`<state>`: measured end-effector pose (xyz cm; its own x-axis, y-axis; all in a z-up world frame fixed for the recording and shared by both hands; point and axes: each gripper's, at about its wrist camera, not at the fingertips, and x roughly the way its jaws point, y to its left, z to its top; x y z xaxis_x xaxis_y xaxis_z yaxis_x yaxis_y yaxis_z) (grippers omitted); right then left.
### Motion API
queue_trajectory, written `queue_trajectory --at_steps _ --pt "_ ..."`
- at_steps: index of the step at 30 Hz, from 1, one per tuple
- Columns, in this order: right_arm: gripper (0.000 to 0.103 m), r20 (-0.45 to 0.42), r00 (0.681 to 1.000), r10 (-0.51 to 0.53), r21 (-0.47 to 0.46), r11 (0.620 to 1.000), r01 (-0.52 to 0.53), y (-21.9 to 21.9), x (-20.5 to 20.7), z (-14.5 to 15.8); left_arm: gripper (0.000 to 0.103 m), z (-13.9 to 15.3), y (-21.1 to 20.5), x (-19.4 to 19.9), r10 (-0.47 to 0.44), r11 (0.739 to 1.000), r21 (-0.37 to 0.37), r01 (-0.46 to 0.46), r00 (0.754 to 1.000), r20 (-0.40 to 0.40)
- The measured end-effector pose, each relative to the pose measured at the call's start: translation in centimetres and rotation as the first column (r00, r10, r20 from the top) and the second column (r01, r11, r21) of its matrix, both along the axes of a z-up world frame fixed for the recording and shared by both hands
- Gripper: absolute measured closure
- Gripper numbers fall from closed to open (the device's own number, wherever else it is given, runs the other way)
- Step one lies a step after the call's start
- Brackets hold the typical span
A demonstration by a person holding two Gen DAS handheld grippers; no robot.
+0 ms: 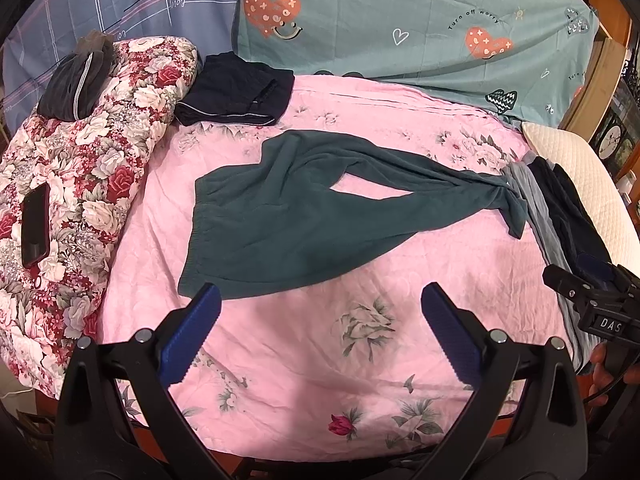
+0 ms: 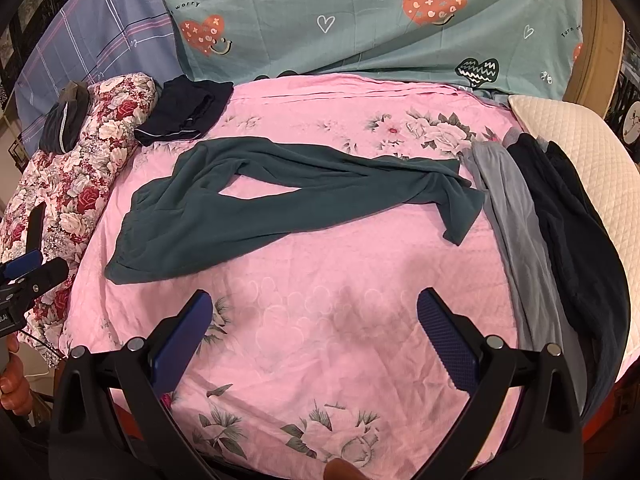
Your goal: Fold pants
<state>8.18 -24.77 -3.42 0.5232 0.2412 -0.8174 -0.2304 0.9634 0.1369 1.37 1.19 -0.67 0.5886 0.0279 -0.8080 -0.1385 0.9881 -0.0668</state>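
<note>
Dark green pants (image 1: 304, 208) are lying unfolded, legs crossing toward 3 o'clock, at the centre of the pink floral bedsheet (image 1: 304, 360), while the left gripper (image 1: 320, 304) and right gripper (image 2: 316, 312) are hovering at 6 o'clock, jaws apart and empty, apparently ready to grasp them.

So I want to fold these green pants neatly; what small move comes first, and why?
Probably bring the left gripper down to pinch the waistband corner just ahead of it. The green pants lie unfolded on the pink sheet, legs crossed and bunched at the cuffs, and both the left and the right gripper are open and empty.
</note>
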Motion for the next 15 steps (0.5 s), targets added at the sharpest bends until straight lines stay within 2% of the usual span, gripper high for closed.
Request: queue_trajectory --at_steps 6,15 --pt "0.001 -0.009 1.0 -0.004 0.005 1.0 0.004 -0.1 0.4 -0.2 0.002 -0.5 0.6 0.1 0.006 1.0 0.029 -0.006 1.0 -0.005" --pt "0.001 -0.101 0.995 0.017 0.072 0.997 -0.01 0.7 1.8 -3.3 0.002 -4.2 7.2 -0.3 0.141 0.989 0.055 -0.138 0.989 -0.053"
